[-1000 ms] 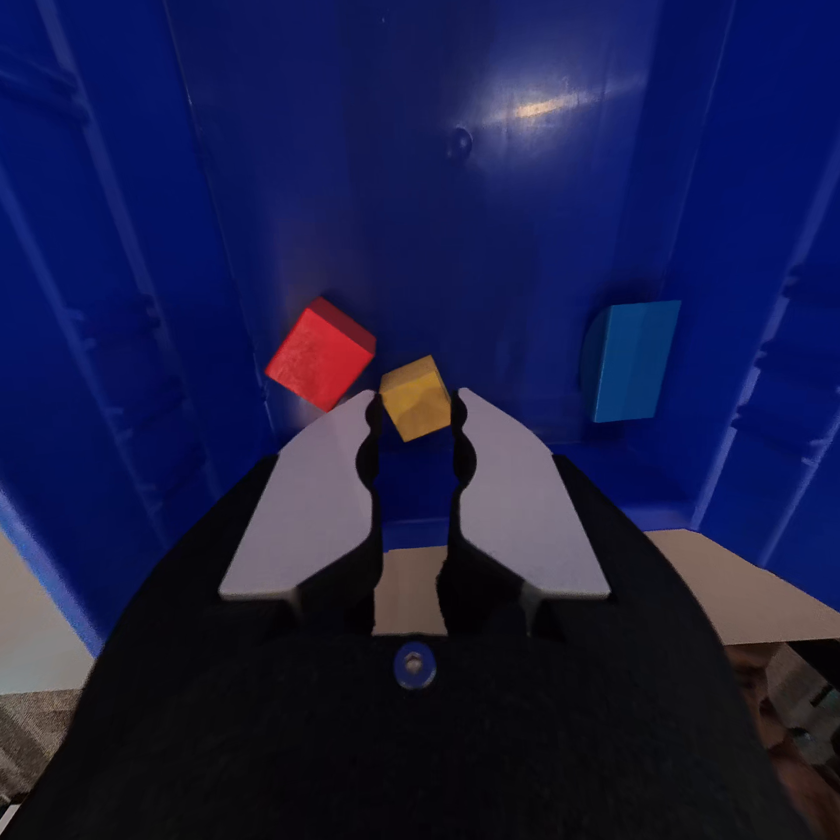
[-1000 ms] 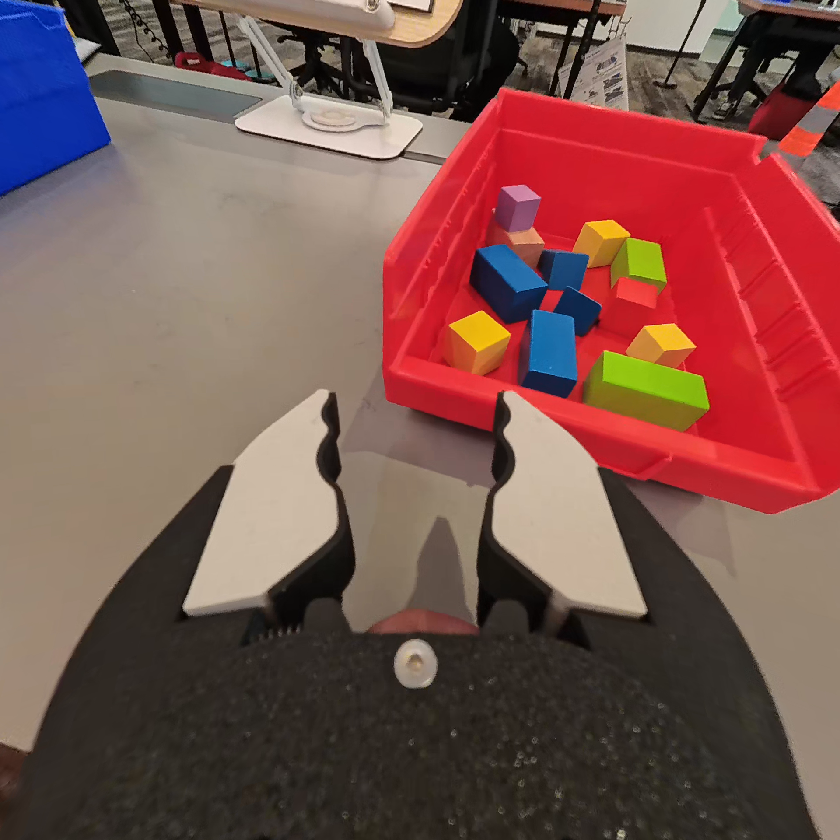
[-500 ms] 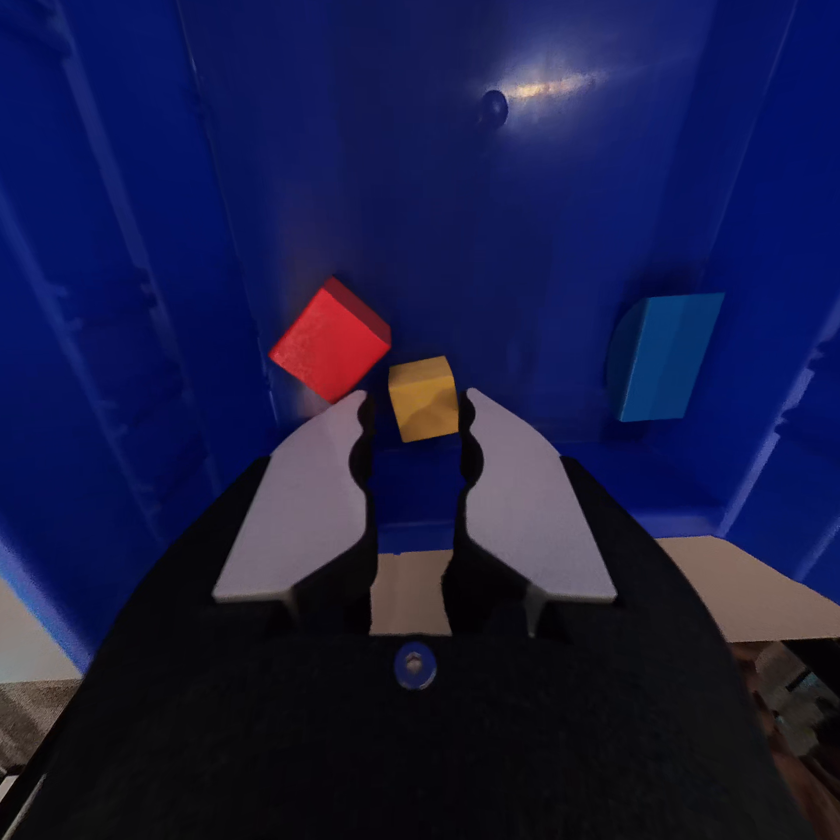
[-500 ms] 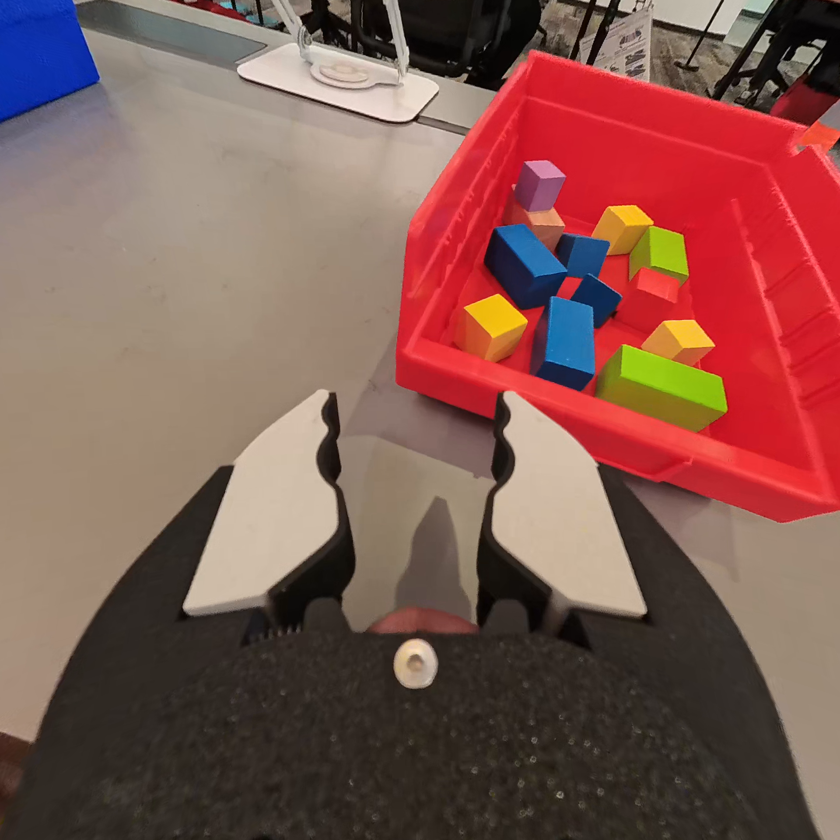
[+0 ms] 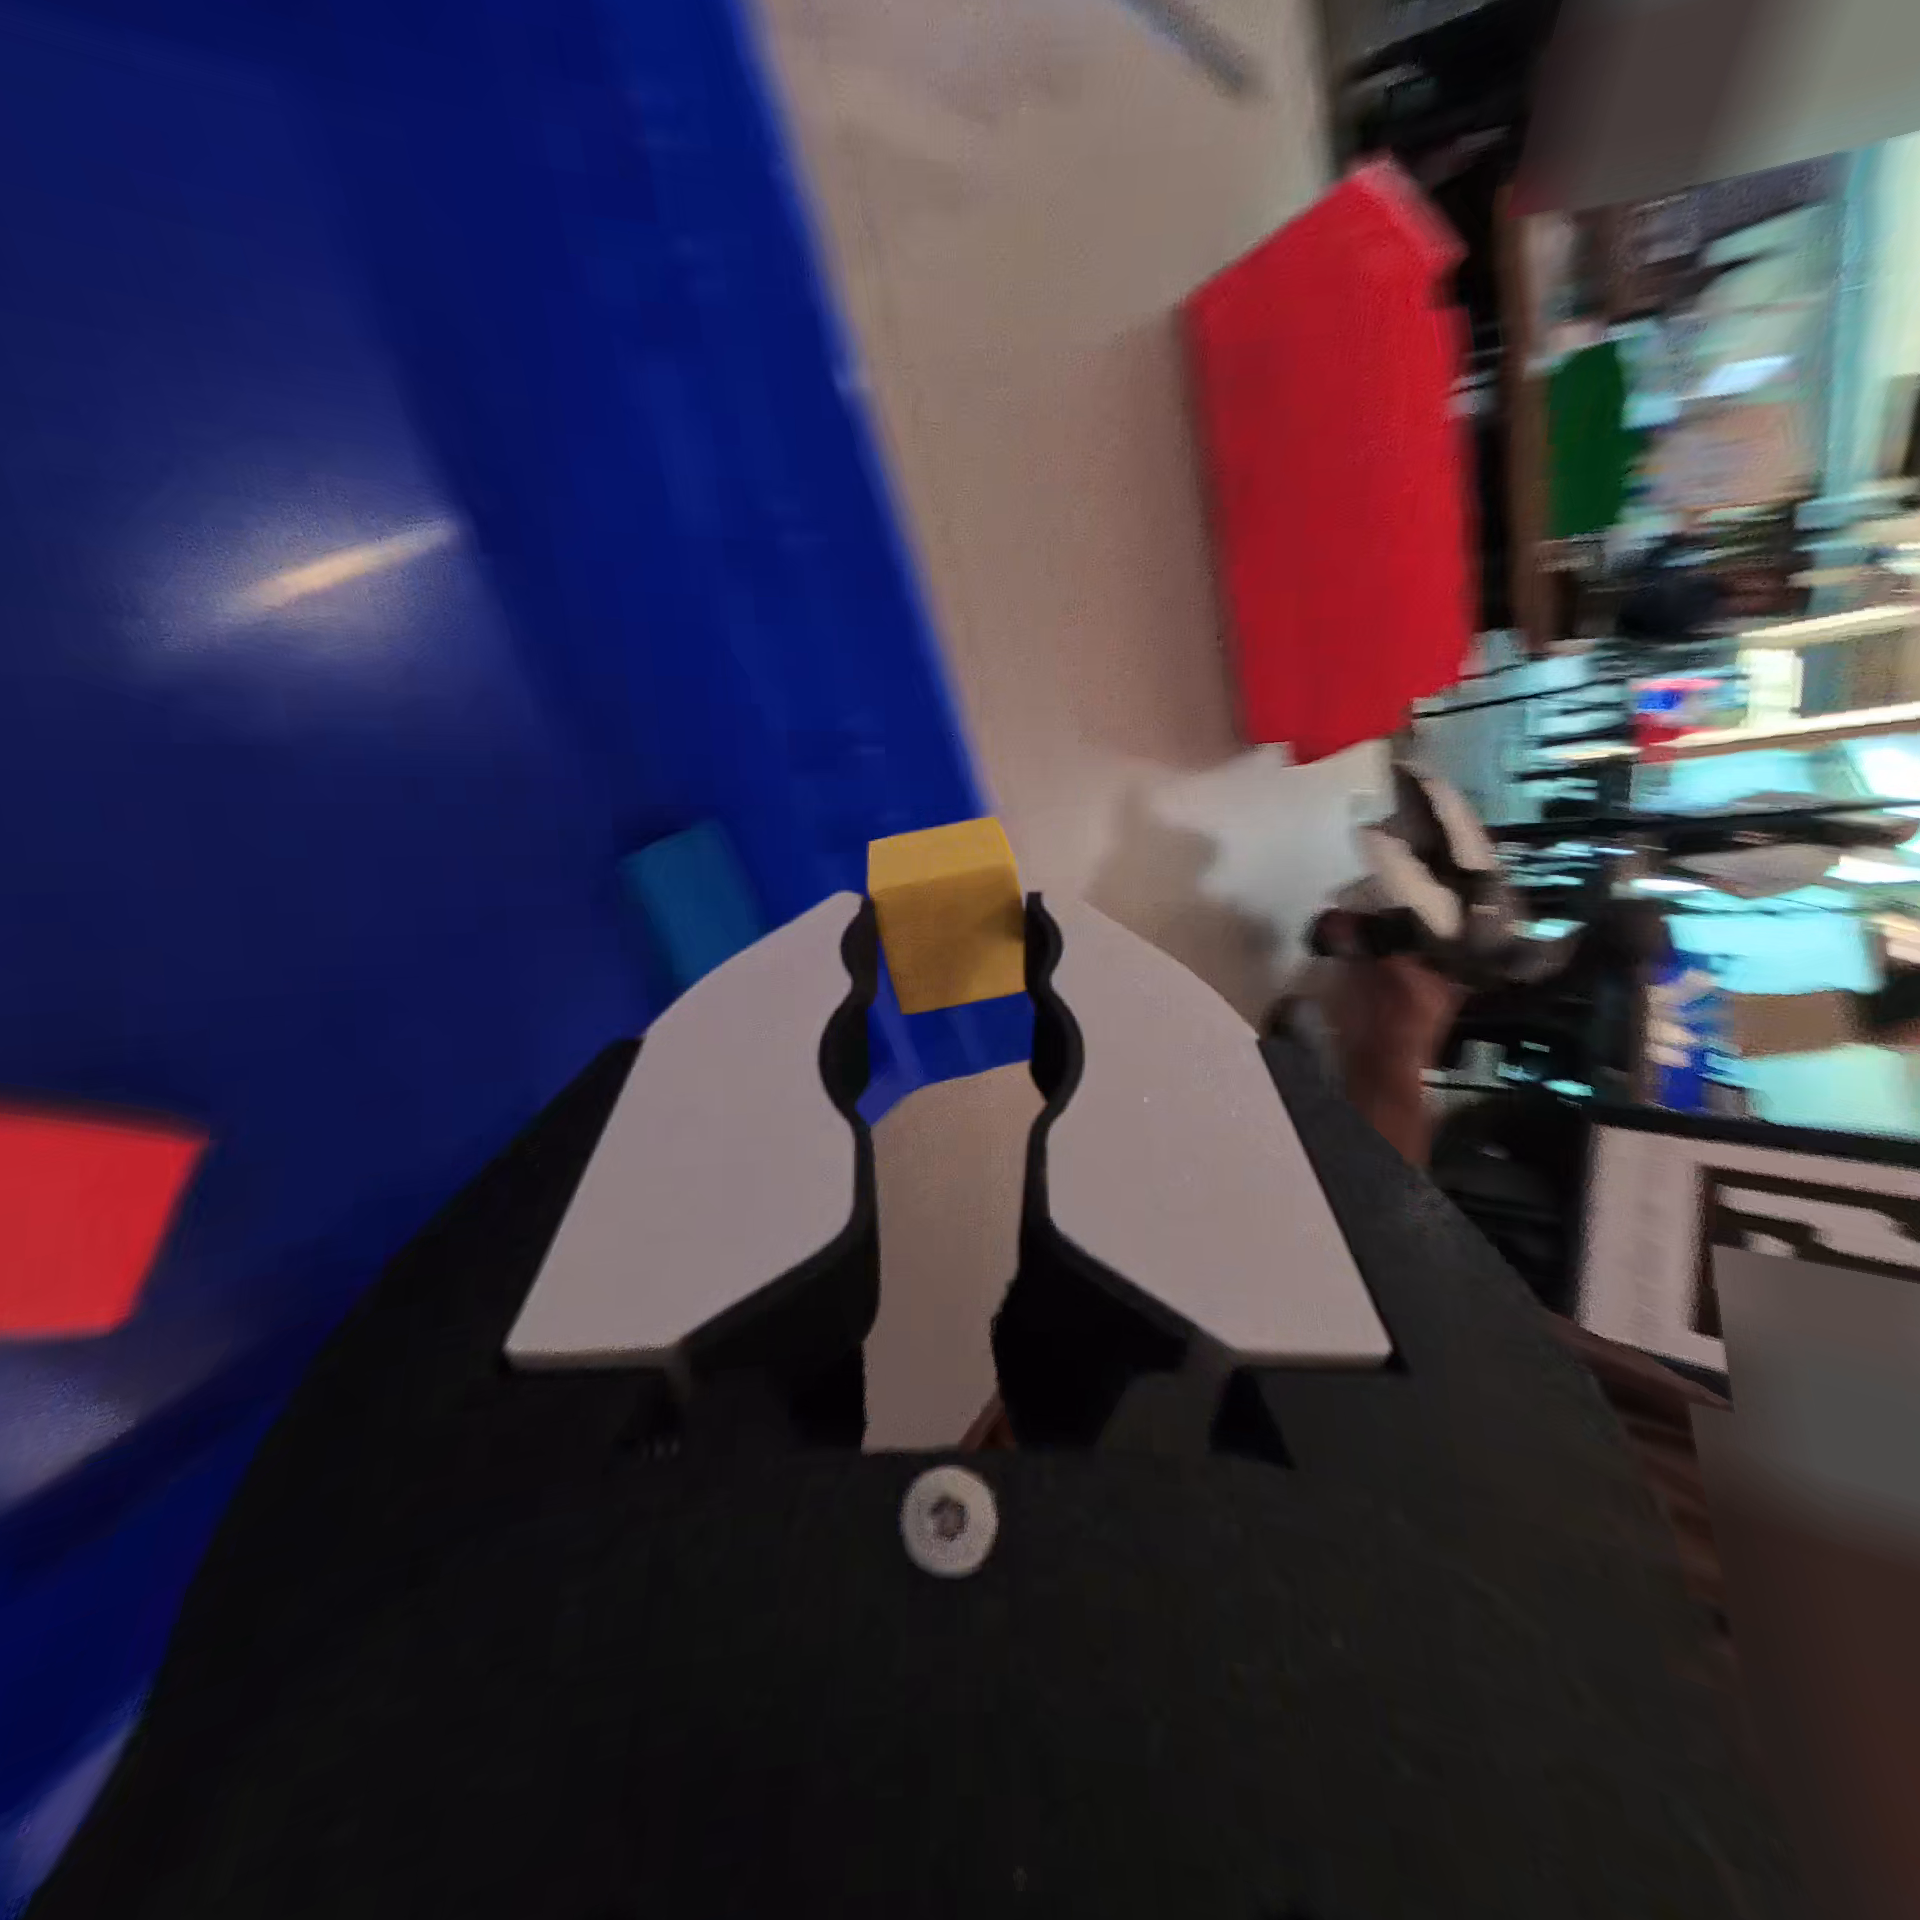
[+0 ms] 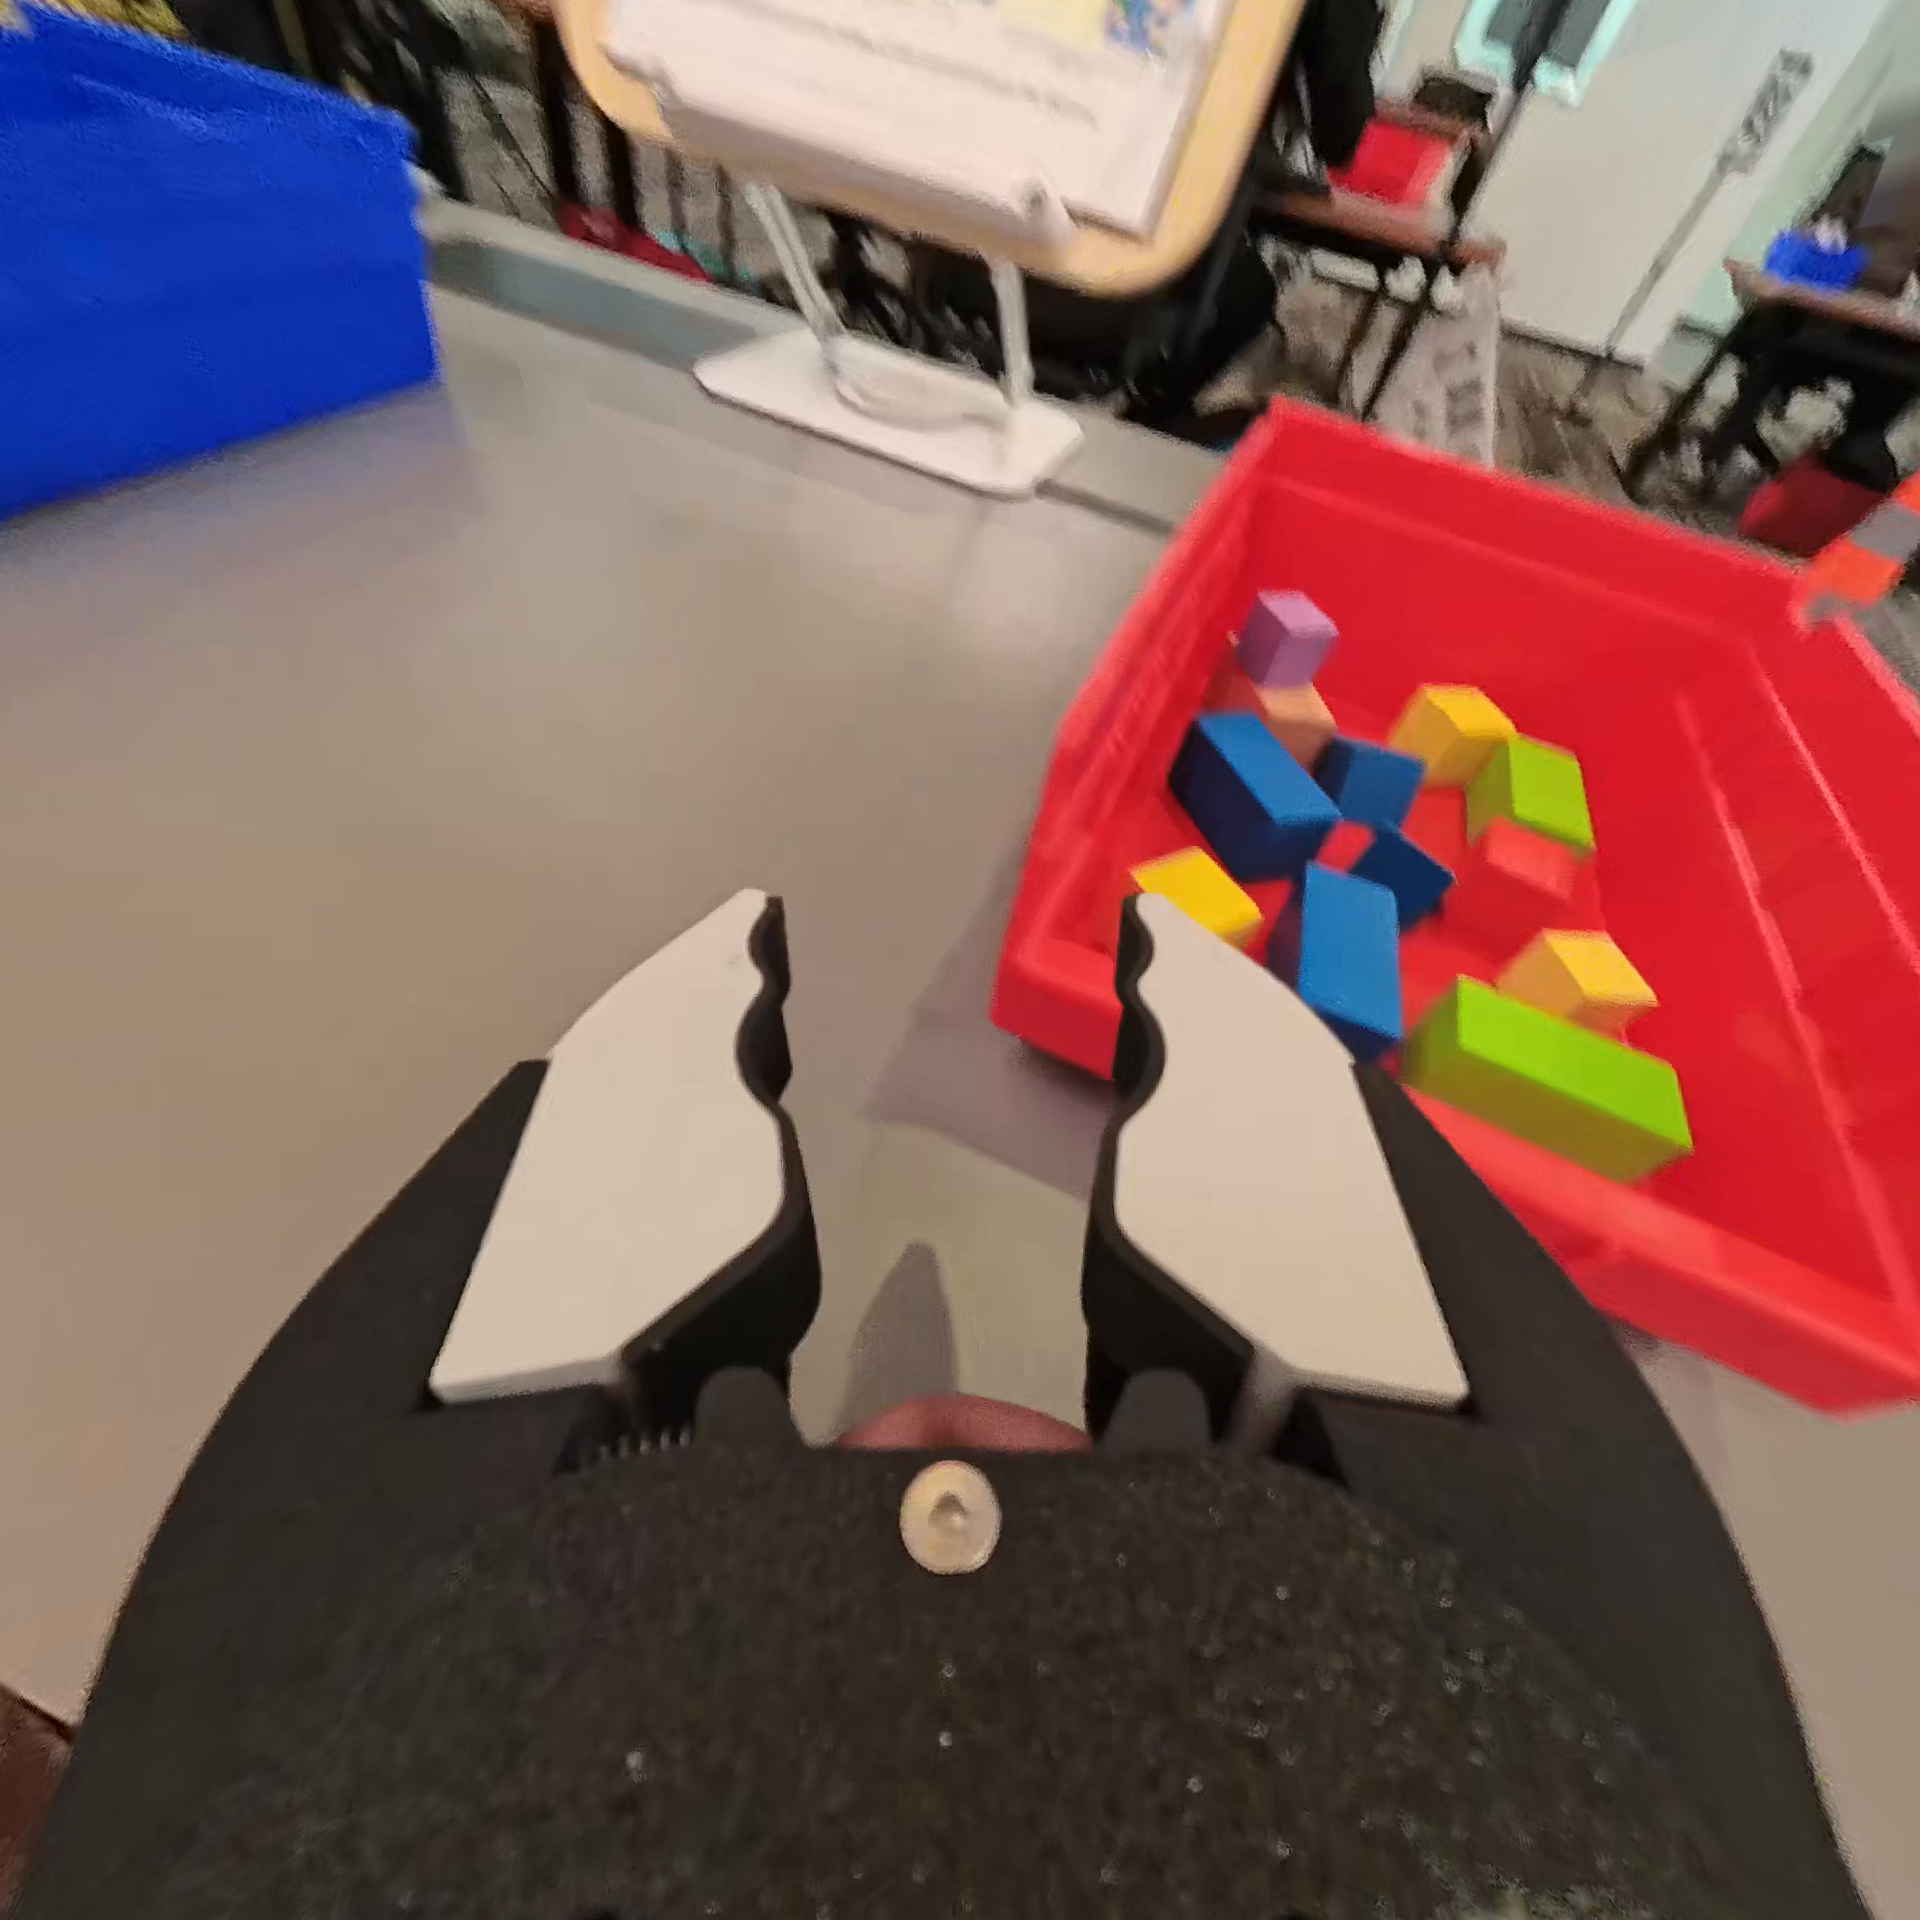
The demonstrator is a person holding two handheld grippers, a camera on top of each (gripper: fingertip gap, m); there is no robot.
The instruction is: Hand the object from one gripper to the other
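Observation:
My left gripper (image 5: 945, 906) is shut on a small yellow cube (image 5: 940, 940), held at the fingertips in the air beside the blue bin (image 5: 416, 520). The left wrist view is rolled sideways and blurred. Far off to its right, a blurred grey and black shape (image 5: 1423, 894) looks like the other gripper. My right gripper (image 6: 951, 914) is open and empty above the grey table (image 6: 520, 779), just left of the red bin (image 6: 1475, 540). The blue bin also shows at the far left of the right wrist view (image 6: 187, 281).
A red block (image 5: 83, 1216) and a light blue block (image 5: 691, 894) lie in the blue bin. The red bin (image 5: 1340, 468) holds several coloured blocks (image 6: 1340, 956). A white stand with a board (image 6: 894, 405) is at the table's far edge. Desks and chairs lie beyond.
My left gripper has closed on the yellow cube, lifted it out of the blue bin and swung toward the red bin. My right gripper stayed open and tilted up a little.

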